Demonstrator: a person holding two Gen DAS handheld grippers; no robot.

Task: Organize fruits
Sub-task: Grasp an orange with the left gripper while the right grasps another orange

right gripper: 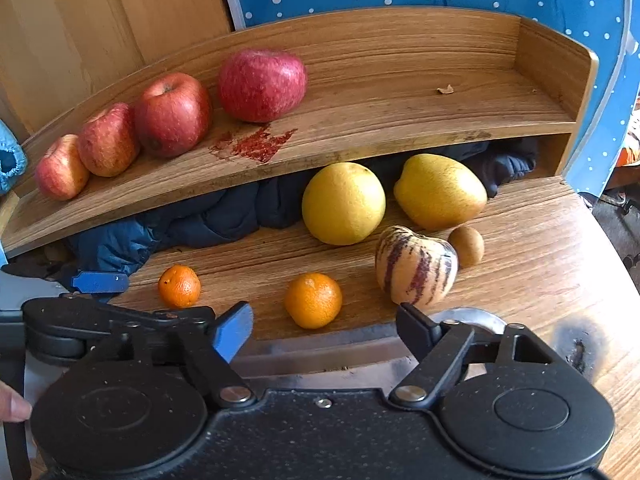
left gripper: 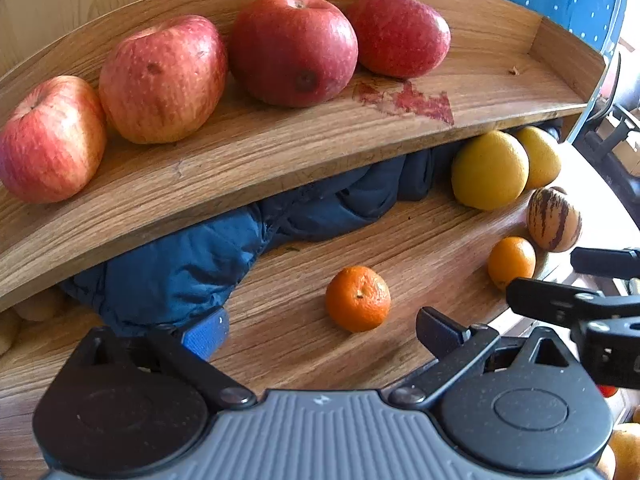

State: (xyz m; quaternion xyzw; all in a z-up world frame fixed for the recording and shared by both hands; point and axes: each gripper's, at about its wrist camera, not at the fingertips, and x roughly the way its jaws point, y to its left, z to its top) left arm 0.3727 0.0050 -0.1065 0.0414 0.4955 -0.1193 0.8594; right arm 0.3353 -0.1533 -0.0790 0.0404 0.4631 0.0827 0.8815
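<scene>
At the counter's near edge both pairs of tongs are hanging with their jaws apart and nothing between them. The left tongs (left gripper: 322,334) are facing a small mandarin (left gripper: 357,298) lying just beyond the fingertips, while the right tongs (right gripper: 325,326) are facing a second mandarin (right gripper: 313,299) with a striped melon-like fruit (right gripper: 416,266) just to its right. Farther back, two yellow citrus fruits (right gripper: 343,203) are sitting against a dark blue garment (right gripper: 224,216) stuffed under the shelf (right gripper: 400,92), and a small brown fruit (right gripper: 466,246) is lying beside the striped one. Four red apples (right gripper: 172,114) are already standing in a row along the shelf's left half; its right half is bare. Judging by this, the apples are sorted and the loose counter fruit is next: each pair of tongs is needing to move forward, straddle its mandarin and close gently, as round fruit may roll.
</scene>
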